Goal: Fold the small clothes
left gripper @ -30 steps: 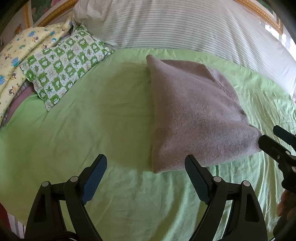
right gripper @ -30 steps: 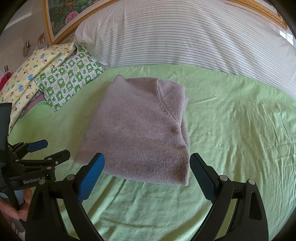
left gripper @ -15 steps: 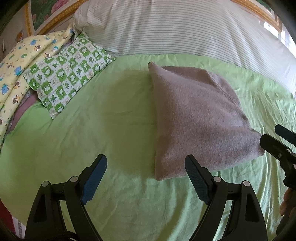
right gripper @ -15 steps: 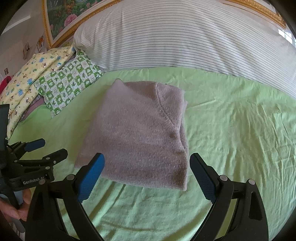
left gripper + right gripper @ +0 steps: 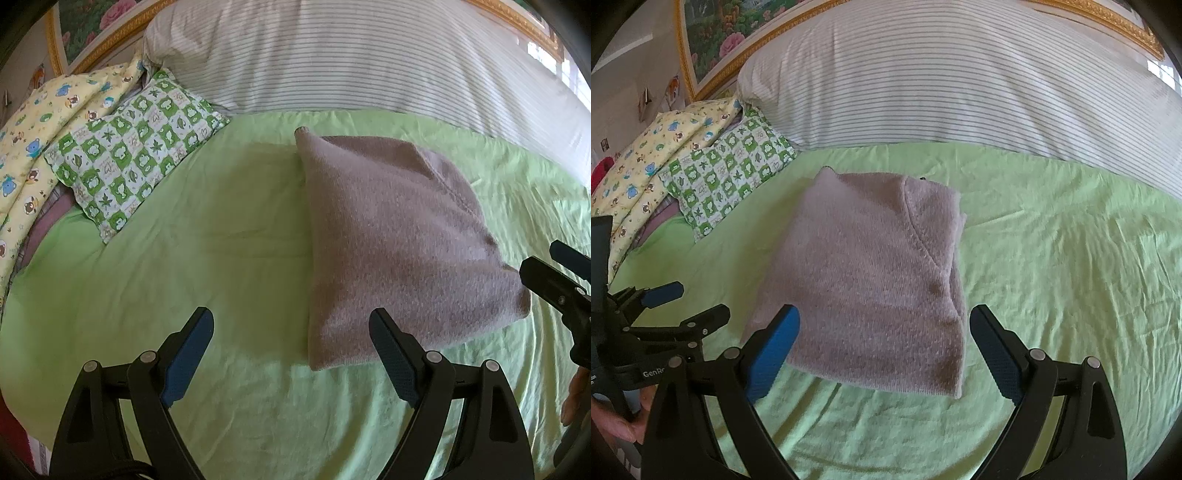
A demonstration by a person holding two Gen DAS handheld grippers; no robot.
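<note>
A mauve fuzzy knit garment [image 5: 399, 243] lies folded into a compact rectangle on the green bed sheet [image 5: 229, 266]; it also shows in the right wrist view [image 5: 871, 288]. My left gripper [image 5: 291, 332] is open and empty, held above the sheet just left of the garment's near edge. My right gripper [image 5: 884, 332] is open and empty, held over the garment's near edge without touching it. Each gripper appears at the edge of the other's view: the right one [image 5: 557, 273] and the left one [image 5: 679, 306].
A large striped white pillow [image 5: 942, 85] runs along the back. A green-and-white checked pillow [image 5: 129, 155] and a yellow cartoon-print pillow [image 5: 40, 122] lie at the left. A gold picture frame [image 5: 713, 51] hangs behind.
Both grippers have drawn back and up a little from the garment, staying open. The folded garment has not moved.
</note>
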